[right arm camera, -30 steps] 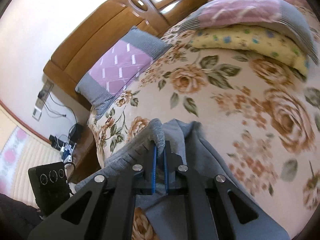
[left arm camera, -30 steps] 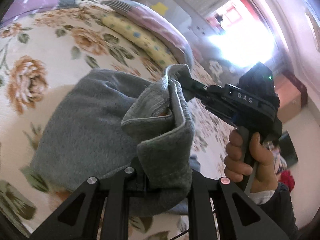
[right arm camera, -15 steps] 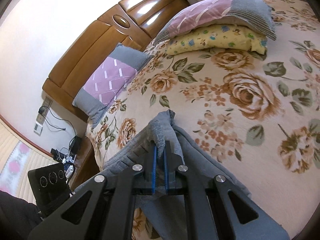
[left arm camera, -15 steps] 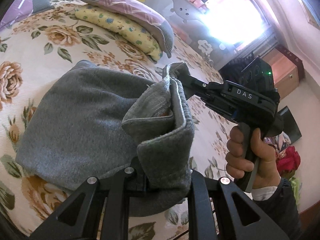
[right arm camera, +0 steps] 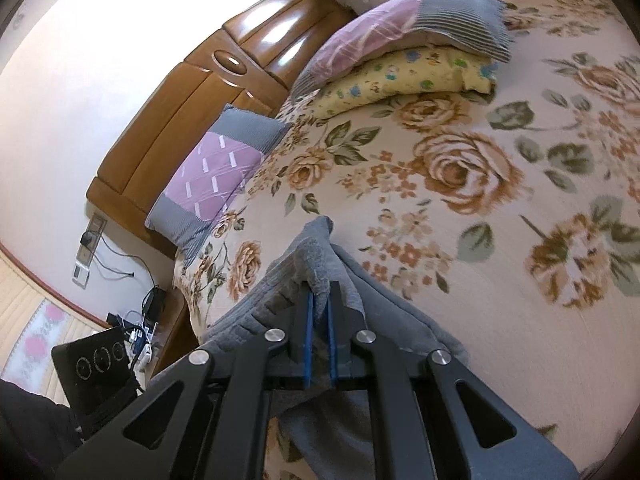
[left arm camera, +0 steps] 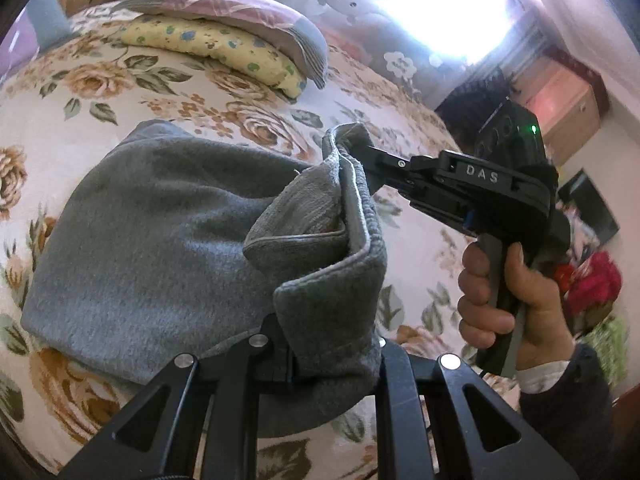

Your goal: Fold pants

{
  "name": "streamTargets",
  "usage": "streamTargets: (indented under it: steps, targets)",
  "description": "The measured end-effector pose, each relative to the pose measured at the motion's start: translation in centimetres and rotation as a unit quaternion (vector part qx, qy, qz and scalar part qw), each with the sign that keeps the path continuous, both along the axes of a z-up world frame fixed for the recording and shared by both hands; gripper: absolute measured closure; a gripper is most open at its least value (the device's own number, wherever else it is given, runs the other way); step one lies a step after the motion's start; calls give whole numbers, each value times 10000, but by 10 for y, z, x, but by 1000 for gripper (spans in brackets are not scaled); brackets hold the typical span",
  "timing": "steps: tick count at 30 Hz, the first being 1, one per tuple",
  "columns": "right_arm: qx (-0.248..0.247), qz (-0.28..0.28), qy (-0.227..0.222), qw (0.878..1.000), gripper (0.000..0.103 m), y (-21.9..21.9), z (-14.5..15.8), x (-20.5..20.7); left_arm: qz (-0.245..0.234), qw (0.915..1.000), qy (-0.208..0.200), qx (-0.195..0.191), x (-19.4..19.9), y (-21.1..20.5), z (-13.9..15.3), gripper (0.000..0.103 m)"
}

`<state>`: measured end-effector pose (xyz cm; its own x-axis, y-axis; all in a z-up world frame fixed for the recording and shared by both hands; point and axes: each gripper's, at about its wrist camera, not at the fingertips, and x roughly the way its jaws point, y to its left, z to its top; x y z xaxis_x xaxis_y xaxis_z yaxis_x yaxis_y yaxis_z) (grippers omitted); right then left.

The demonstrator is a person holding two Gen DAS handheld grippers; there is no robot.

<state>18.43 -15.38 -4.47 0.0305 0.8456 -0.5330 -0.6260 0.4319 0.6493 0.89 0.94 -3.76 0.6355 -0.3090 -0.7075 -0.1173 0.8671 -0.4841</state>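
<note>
Both grippers nearly closed, each pinching a fold of the grey pants [left arm camera: 160, 232]. Left gripper [left arm camera: 304, 344]: jaws close together at the bottom edge of its own view, a thick doubled flap of grey fabric clamped between them and draped over the fingers, hiding the tips. Right gripper [right arm camera: 319, 296]: blue-lined pads almost together, a bunched edge of the fabric caught between them and poking up past the tips. In the left wrist view the right gripper [left arm camera: 356, 148] enters from the right side, held by a hand [left arm camera: 508, 292] in a dark sleeve, its tips buried in the ribbed waistband edge. The two pinch points sit near each other along that raised edge, which stands lifted off the bed while the fabric opens into a pocket between them. The rest of the pants lies as a broad flat grey panel on the floral bedspread [left arm camera: 100, 92], stretching away from the grippers toward the left of the left wrist view; its far left edge looks folded and rounded. Long axis runs roughly from the held edge out to that far fold. Stacked pillows [left arm camera: 224, 28] lie farther up the bed, well apart from the pants, and a wooden headboard [right arm camera: 224, 80] stands behind.
</note>
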Motion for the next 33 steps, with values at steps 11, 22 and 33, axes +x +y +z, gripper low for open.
streamTargets:
  steps: [11,22,33]
  targets:
    - [270,-452,184,9984,96,-29,-32,11,-211,9957,-217,880,8,-33,-11,82]
    - [150,-1278,407,9908,76,-75,-49,-6,-794,9874,-466,1287,-16,-70,-14,44]
    - [30,-1935,-38,9811,76,-113,-12,-35,-819,9910,-549,902,-43,-40,-1,42]
